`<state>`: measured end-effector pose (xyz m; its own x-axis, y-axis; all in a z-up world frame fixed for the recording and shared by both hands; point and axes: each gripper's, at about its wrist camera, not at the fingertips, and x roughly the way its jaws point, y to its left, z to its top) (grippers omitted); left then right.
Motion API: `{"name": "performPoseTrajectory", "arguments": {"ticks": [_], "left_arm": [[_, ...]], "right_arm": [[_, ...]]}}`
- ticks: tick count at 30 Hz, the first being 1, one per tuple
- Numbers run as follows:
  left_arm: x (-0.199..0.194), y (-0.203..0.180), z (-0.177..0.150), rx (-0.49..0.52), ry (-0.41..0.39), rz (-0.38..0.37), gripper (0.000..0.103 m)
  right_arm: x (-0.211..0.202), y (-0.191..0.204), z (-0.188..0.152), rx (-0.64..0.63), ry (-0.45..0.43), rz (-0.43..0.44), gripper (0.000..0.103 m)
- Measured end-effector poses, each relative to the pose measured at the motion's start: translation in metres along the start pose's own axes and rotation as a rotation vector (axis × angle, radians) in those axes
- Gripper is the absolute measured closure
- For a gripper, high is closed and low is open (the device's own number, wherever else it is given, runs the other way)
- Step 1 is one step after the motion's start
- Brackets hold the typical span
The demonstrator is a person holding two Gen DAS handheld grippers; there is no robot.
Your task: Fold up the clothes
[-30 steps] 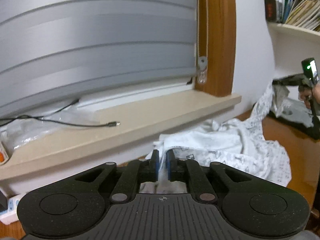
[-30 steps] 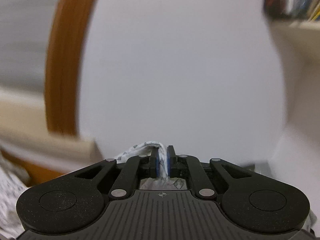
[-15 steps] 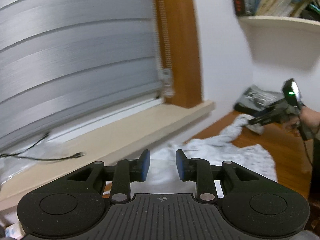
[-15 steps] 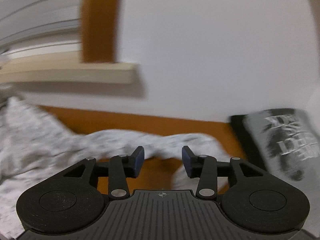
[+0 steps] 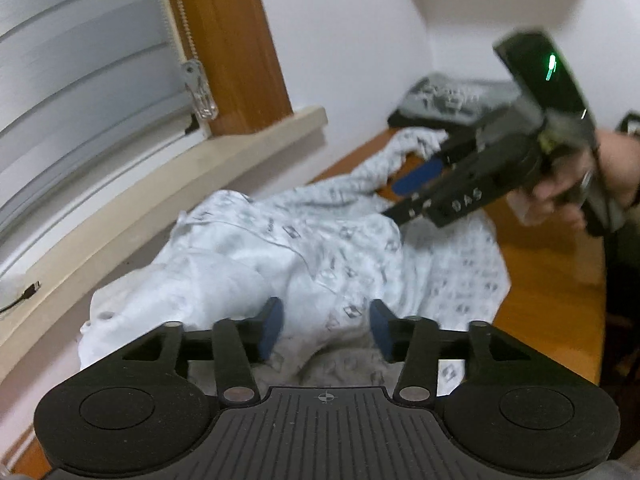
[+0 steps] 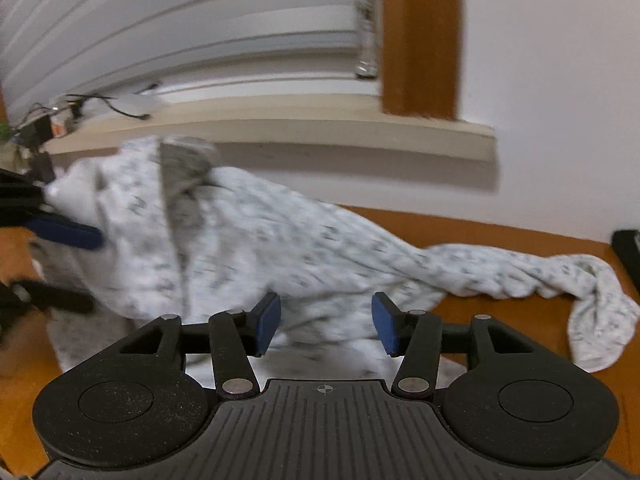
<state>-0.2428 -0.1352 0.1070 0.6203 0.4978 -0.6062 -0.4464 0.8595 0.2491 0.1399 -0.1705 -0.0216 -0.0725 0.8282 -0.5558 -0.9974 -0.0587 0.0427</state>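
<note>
You are in a room in a home. You have a window with grey blinds (image 5: 80,60) pulled down and a bead cord (image 5: 180,8) hanging beside them. You see a brown wooden frame (image 5: 232,40) next to the window and a pale window sill (image 6: 280,120) under it. Thin black cables (image 6: 116,106) lie on the sill. The walls (image 5: 352,40) are plain white. Your bench (image 5: 560,280) is warm brown wood, pushed into the corner. A crumpled white shirt with small grey marks (image 5: 320,248) lies on it, like washing at home.
</note>
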Motion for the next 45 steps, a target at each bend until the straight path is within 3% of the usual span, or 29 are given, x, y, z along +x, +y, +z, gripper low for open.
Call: {"name": "performPoseTrajectory", "arguments": {"ticks": [4,6,8,13,19,23,27,30,37,45], "left_arm": [[0.003,-0.004,-0.006,0.063,0.007,0.028,0.039],[0.004,-0.003,-0.007,0.082,0.013,0.052,0.046],[0.006,-0.002,-0.007,0.105,0.02,0.079,0.067],[0.005,0.003,-0.007,0.136,0.034,0.119,0.099],[-0.014,0.013,-0.007,0.087,-0.011,0.144,0.101],[-0.041,0.029,0.001,0.022,-0.092,0.189,0.101],[-0.072,0.059,0.005,-0.046,-0.146,0.253,0.101],[-0.096,0.089,0.001,-0.116,-0.176,0.307,0.101],[-0.132,0.145,-0.022,-0.254,-0.2,0.404,0.101],[-0.125,0.168,-0.033,-0.307,-0.169,0.393,0.101]], "right_arm": [[-0.004,0.01,-0.003,0.011,-0.015,0.031,0.052],[-0.005,0.012,-0.006,0.024,-0.022,0.045,0.052],[-0.007,0.015,-0.008,0.034,-0.026,0.056,0.052],[-0.017,0.025,-0.007,0.021,-0.037,0.076,0.051],[-0.009,0.036,-0.015,0.004,-0.006,0.086,0.051],[0.004,0.043,-0.021,-0.02,0.034,0.063,0.052],[0.011,0.038,-0.017,-0.01,0.013,0.07,0.089],[-0.002,0.029,-0.009,-0.026,-0.063,0.031,0.095],[-0.07,-0.017,0.031,0.007,-0.273,-0.102,0.096],[-0.128,-0.067,0.093,0.046,-0.457,-0.244,0.096]]}}
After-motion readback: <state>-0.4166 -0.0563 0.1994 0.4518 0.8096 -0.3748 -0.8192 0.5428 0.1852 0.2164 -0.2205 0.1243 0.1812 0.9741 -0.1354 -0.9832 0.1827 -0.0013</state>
